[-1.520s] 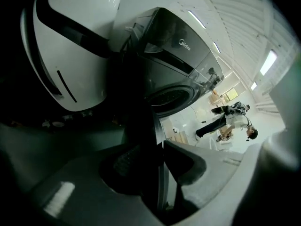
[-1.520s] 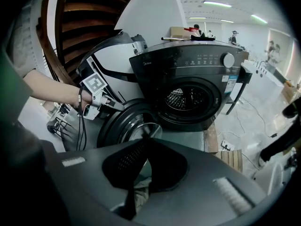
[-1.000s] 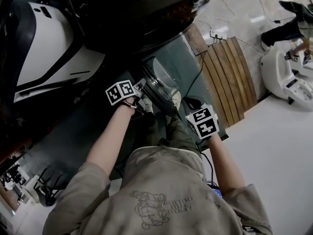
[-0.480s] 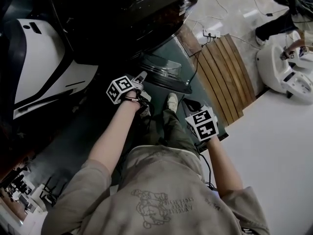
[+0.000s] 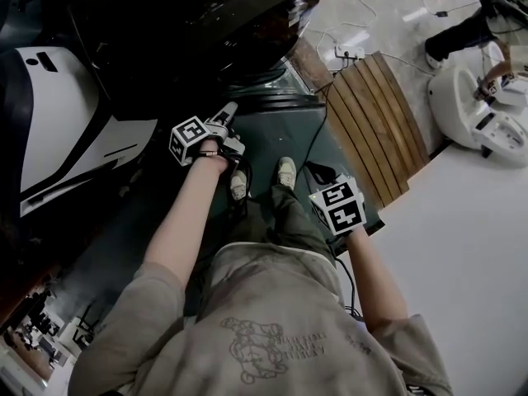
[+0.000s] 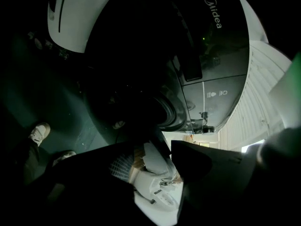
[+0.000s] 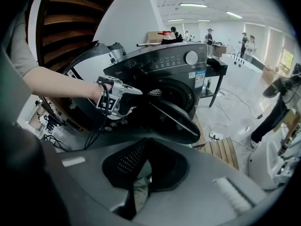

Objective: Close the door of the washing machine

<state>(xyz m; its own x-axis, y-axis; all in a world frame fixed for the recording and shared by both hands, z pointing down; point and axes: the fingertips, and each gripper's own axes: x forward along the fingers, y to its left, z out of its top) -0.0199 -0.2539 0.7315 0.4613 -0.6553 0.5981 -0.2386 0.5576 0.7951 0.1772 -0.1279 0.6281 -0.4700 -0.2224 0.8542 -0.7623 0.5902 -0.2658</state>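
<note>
The dark front-loading washing machine (image 7: 175,60) fills the top of the head view (image 5: 190,23). Its round door (image 7: 175,119) stands part-way open, swung toward the drum, and from above it is a thin edge (image 5: 268,97). My left gripper (image 5: 226,112) is shut and empty, with its tip against the door's outer face; the right gripper view shows it (image 7: 128,97) touching there. Its own view looks along the jaws (image 6: 167,144) at the door ring (image 6: 165,112). My right gripper (image 5: 330,190) hangs low beside my right leg, shut and empty (image 7: 146,163).
A wooden slat platform (image 5: 375,130) lies right of the machine, with a power strip (image 5: 346,54) and cables beyond it. A white robot base (image 5: 474,118) stands far right. A white-and-black appliance (image 5: 58,122) is at the left. My shoes (image 5: 285,172) stand on the dark green mat (image 5: 272,139).
The door has swung from wide open toward the machine's front. My left gripper has moved forward and up with it. My right gripper has hardly moved.
</note>
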